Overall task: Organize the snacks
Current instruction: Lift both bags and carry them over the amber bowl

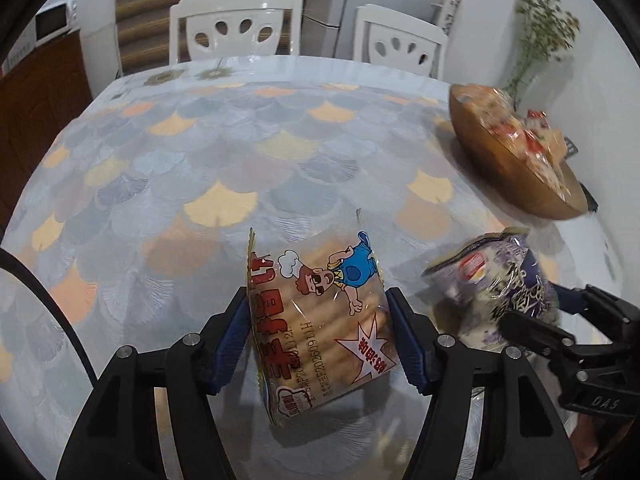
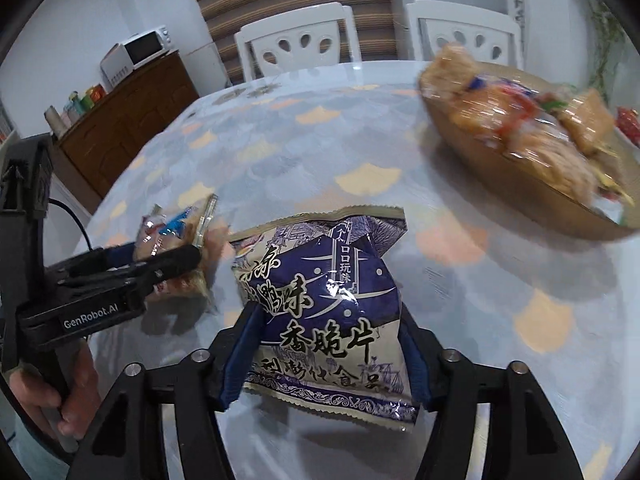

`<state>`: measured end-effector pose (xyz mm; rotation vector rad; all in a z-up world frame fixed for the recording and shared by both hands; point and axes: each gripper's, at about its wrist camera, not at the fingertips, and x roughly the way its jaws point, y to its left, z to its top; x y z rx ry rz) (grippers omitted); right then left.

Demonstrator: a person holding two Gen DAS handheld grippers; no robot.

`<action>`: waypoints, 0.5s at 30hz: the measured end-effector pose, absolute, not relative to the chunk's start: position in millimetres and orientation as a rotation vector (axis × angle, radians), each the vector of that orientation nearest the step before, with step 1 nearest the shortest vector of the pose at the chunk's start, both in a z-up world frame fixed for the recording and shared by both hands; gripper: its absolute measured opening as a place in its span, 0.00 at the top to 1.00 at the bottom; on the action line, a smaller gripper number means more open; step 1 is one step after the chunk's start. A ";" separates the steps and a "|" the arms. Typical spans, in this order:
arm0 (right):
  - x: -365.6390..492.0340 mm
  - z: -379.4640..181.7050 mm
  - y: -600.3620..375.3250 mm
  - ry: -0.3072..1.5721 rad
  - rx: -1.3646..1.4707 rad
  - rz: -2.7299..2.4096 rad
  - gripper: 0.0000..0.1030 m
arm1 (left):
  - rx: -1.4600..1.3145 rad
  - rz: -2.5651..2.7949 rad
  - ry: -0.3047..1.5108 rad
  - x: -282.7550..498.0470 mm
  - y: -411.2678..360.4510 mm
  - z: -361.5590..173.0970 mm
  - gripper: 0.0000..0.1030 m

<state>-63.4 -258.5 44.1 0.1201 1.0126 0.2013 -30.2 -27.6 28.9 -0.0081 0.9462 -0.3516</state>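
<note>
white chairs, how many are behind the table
2: one white chair behind the table's far edge, a second white chair to its right. Others may be out of view.

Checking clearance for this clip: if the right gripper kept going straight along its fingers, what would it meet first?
Probably the bare tablecloth beyond the purple snack bag held in the right gripper. The wooden bowl sits farther off to the right, seemingly outside that line, though depth is unclear.

A clear biscuit packet (image 1: 320,312) with a cartoon chef hangs above the table, pinched at both sides. Beside it, a puffy purple chip bag (image 2: 324,304) is pinched likewise. A wooden bowl (image 2: 500,176) holds more wrapped snacks (image 2: 520,120).
</note>
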 end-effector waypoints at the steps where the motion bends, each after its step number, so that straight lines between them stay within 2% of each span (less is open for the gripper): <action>1: -67.0 44.6 -265.0 1.012 0.139 0.191 0.28 | -0.009 -0.353 0.948 -31.8 -28.4 27.3 0.38; 8: -72.3 39.2 -285.6 1.032 0.340 0.208 0.06 | -0.069 -0.358 0.908 -39.8 -22.8 18.4 0.38; 15: -60.5 27.3 -261.6 1.046 0.325 0.166 0.04 | -0.098 -0.371 0.909 -37.7 -22.6 16.9 0.38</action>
